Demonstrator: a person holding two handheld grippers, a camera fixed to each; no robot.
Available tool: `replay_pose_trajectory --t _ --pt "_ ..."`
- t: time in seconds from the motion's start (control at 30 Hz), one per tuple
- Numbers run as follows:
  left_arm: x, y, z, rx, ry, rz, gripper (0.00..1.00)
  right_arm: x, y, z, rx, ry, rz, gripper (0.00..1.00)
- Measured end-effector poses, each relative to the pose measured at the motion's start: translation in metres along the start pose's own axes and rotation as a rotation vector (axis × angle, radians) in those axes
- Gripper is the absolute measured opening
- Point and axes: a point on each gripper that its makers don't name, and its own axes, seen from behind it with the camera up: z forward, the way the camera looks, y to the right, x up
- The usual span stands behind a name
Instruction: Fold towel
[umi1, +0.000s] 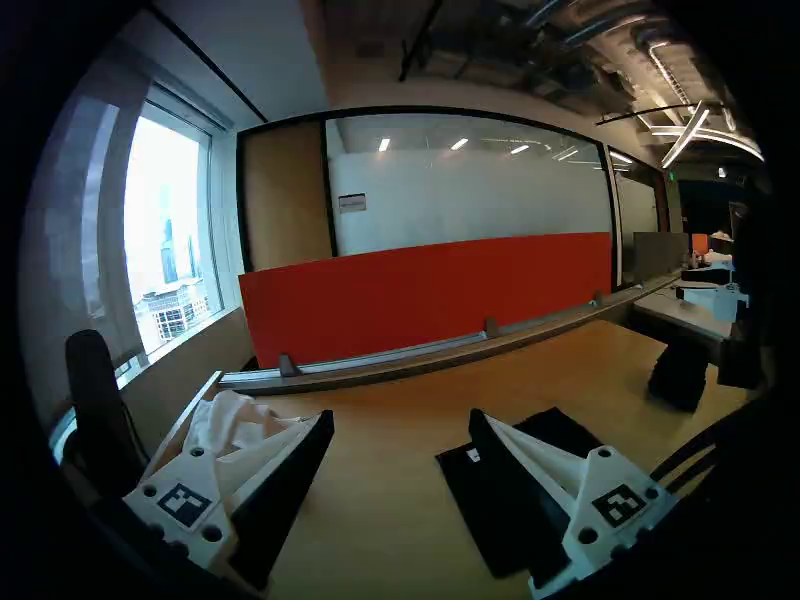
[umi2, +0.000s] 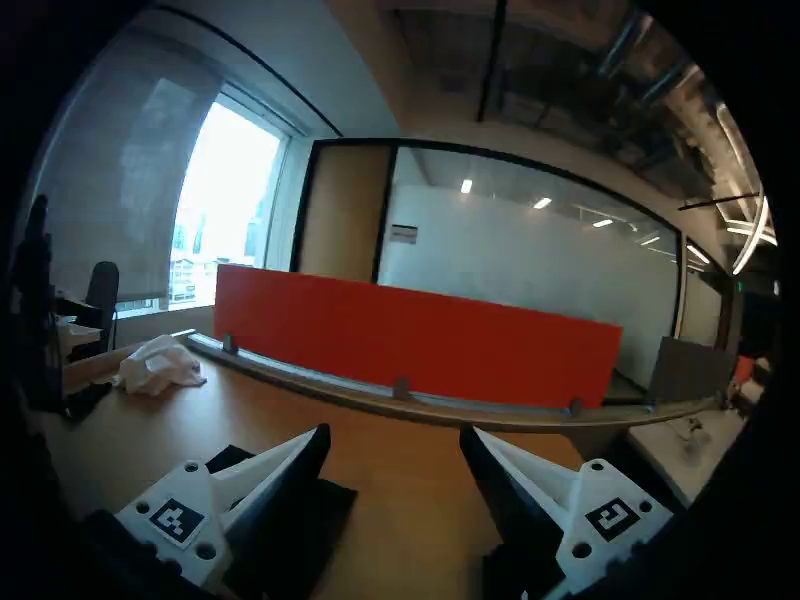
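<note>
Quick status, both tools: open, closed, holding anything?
Left tool: open, holding nothing.
Right tool: open, holding nothing.

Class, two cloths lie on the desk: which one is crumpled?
The white cloth, bunched in a heap near the window; the black cloth lies flat.
</note>
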Motion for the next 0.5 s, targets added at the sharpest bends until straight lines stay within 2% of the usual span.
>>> replay_pose_trajectory --t 0.3,0.5 --pt "-0.021 0.032 0.003 -0.146 -0.079 -0.002 1.00 -0.022 -0.030 -0.003 0.155 -0.093 -0.075 1.00" --pt "-0.031 0.041 0.004 -0.192 -0.119 0.005 1.00 -0.036 -0.045 -0.003 0.230 -0.151 -0.092 1.00"
